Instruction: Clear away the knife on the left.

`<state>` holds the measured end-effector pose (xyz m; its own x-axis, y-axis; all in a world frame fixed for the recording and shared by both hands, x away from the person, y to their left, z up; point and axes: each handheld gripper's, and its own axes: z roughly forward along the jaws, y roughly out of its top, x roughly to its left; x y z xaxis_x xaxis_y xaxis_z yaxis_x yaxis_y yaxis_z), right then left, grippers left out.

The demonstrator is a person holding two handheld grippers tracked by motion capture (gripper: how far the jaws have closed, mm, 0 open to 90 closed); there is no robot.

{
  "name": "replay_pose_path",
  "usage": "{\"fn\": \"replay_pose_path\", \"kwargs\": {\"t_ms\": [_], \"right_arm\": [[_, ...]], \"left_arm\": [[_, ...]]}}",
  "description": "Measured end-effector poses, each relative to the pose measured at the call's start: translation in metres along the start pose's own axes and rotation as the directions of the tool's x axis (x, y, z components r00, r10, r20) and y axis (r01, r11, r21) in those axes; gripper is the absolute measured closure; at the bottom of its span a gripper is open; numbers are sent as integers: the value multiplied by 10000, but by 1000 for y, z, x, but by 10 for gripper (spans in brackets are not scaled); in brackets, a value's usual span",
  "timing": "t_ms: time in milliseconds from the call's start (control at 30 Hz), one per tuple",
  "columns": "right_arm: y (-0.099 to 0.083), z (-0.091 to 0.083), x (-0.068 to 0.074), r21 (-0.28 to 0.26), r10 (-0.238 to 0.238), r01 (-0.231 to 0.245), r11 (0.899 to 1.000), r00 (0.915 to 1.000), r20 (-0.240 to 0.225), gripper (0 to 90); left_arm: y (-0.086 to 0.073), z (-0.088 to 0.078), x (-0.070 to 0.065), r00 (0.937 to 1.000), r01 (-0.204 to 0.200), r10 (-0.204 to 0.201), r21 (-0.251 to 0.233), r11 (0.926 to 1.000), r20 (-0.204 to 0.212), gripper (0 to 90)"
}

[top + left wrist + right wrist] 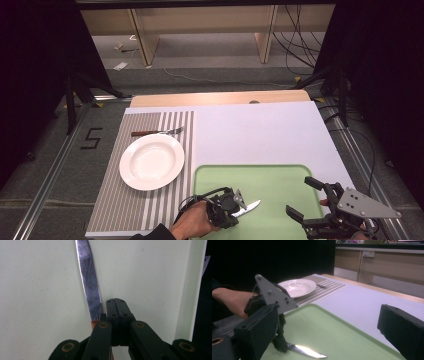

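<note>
left tongs (239, 206): clamped shut beside knife (248, 207) handle, grip doubtful | knife: on tray (280, 177), blade pointing 2 o'clock away from left tongs | right tongs (305, 199): wide, empty, at 3 o'clock | plate (151, 161): 10 o'clock

knife (248, 207) in tray (280, 176) before me | plate (151, 161) on mat (112, 200), left of tray | fork (159, 132) behind plate, probably on mat

Grey floor (210, 75), wood cabinets (200, 25) behind, dark curtains (30, 75).
</note>
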<state>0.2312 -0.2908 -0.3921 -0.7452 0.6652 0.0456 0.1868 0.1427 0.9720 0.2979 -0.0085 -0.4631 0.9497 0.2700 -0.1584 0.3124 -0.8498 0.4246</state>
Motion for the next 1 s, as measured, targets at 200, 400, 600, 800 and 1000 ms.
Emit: {"fn": "replay_pose_path", "kwargs": {"t_ms": [200, 400, 600, 800, 1000], "right_arm": [[0, 0, 0, 42, 1, -1, 10000, 10000, -4, 48], [0, 0, 0, 44, -5, 5, 10000, 10000, -18, 49], [0, 0, 0, 43, 2, -1, 10000, 10000, -21, 49], [0, 0, 0, -6, 14, -14, 10000, 10000, -17, 49], [0, 0, 0, 20, 16, -16, 10000, 10000, -12, 49]], "left_arm": [[-2, -2, 3, 9997, 170, -168, 62, 9998, -187, 897], [-5, -5, 11, 9976, 485, -485, 5, 9988, -489, 897], [-8, -8, 17, 9956, 688, -685, 24, 9976, -632, 897], [-12, -11, 23, 9929, 933, -928, 30, 9956, -740, 897], [-17, -14, 27, 9912, 1067, -1058, 68, 9943, -790, 897]]}}
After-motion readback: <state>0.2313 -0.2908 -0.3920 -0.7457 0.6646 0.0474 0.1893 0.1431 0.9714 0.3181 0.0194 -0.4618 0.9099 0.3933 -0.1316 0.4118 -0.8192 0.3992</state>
